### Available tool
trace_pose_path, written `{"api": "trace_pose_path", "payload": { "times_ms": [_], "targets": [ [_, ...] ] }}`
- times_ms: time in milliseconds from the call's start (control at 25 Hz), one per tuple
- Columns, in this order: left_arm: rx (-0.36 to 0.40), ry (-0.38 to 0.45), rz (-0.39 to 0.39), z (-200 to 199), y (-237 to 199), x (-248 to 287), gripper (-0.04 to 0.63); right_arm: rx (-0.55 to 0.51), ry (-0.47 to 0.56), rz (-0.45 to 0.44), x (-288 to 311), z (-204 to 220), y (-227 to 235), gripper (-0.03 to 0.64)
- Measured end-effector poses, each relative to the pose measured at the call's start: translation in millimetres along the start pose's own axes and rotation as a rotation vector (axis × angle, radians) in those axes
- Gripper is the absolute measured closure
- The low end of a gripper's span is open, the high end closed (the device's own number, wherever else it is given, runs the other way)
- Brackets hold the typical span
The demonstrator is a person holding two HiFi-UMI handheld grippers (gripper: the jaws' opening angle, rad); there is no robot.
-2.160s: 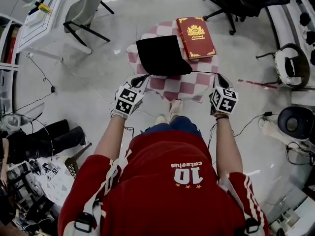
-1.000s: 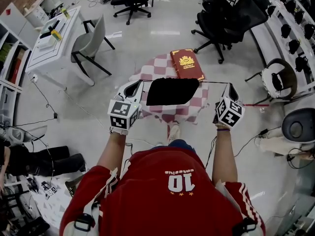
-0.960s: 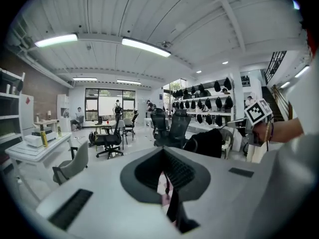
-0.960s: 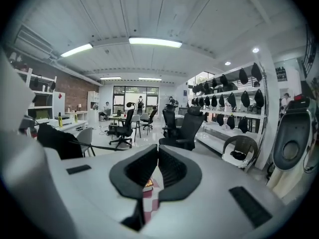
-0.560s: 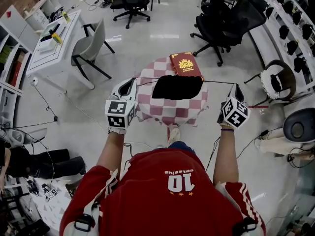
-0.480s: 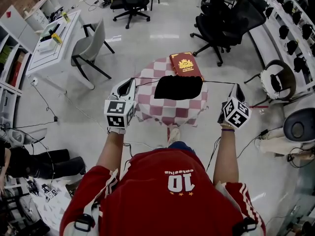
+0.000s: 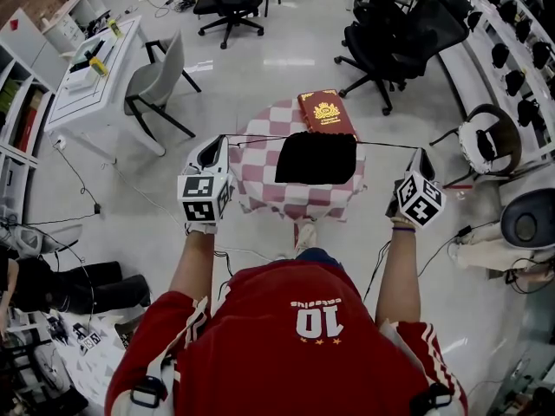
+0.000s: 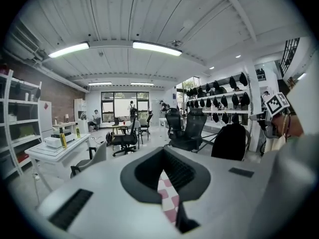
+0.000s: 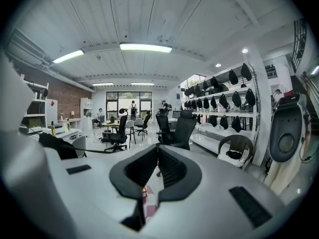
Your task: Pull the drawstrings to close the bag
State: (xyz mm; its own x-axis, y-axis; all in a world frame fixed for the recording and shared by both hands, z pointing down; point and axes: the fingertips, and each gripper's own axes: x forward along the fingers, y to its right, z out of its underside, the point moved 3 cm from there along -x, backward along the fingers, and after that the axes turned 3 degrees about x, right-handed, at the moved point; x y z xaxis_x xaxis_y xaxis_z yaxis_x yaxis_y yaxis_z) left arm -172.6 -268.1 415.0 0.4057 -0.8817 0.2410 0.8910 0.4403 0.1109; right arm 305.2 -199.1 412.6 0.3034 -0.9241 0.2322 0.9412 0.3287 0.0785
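Note:
A black drawstring bag (image 7: 316, 157) hangs in the air over a small table with a checked cloth (image 7: 299, 196). One thin drawstring (image 7: 251, 137) runs taut from the bag's top to my left gripper (image 7: 222, 138), which is shut on it. The other drawstring (image 7: 386, 144) stretches to my right gripper (image 7: 422, 151), likewise shut on it. In the right gripper view the bag (image 9: 57, 146) shows at the left with the drawstring (image 9: 94, 151) leading toward the closed jaws (image 9: 158, 156). The left gripper view has the bag (image 8: 230, 141) at the right, beyond its closed jaws (image 8: 162, 157).
A red book (image 7: 325, 113) lies on the table's far side. A grey chair (image 7: 156, 76) and white desk (image 7: 87, 68) stand at the left, black office chairs (image 7: 399, 33) behind. Cables and bags lie on the floor at the lower left.
Both grippers have moved apart, left one leftward and right one rightward. The strings have drawn tighter and the bag's top has bunched narrower.

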Motion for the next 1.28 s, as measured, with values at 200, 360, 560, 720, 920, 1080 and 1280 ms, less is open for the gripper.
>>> {"api": "trace_pose_path", "payload": {
  "times_ms": [200,360,560,720,920,1080,1280],
  "targets": [
    [-0.02,-0.002,-0.017,2.6,-6.6,-1.3,0.591,0.016,-0.004,0.003,-0.7,0.6,6.1,0.594],
    [-0.038,-0.004,-0.028,4.6,-11.6,-2.1,0.591,0.021,-0.006,0.001,-1.9,2.5,7.1,0.594],
    [-0.062,0.001,-0.038,4.9,-18.1,-1.1,0.591,0.024,-0.01,-0.005,-0.9,4.9,6.5,0.594],
    [-0.094,0.003,-0.049,6.2,-25.4,-0.5,0.591,0.033,-0.018,-0.022,1.3,6.7,2.4,0.594],
    [-0.108,0.003,-0.064,6.3,-31.7,7.8,0.591,0.042,-0.036,-0.048,15.3,9.2,-3.4,0.594],
    [-0.108,-0.003,-0.081,4.4,-37.5,19.1,0.591,0.034,-0.05,-0.07,33.9,8.2,-8.6,0.594],
    [-0.116,-0.013,-0.112,3.3,-48.9,38.4,0.591,0.029,-0.074,-0.106,69.6,9.4,-20.2,0.594]
  ]
}}
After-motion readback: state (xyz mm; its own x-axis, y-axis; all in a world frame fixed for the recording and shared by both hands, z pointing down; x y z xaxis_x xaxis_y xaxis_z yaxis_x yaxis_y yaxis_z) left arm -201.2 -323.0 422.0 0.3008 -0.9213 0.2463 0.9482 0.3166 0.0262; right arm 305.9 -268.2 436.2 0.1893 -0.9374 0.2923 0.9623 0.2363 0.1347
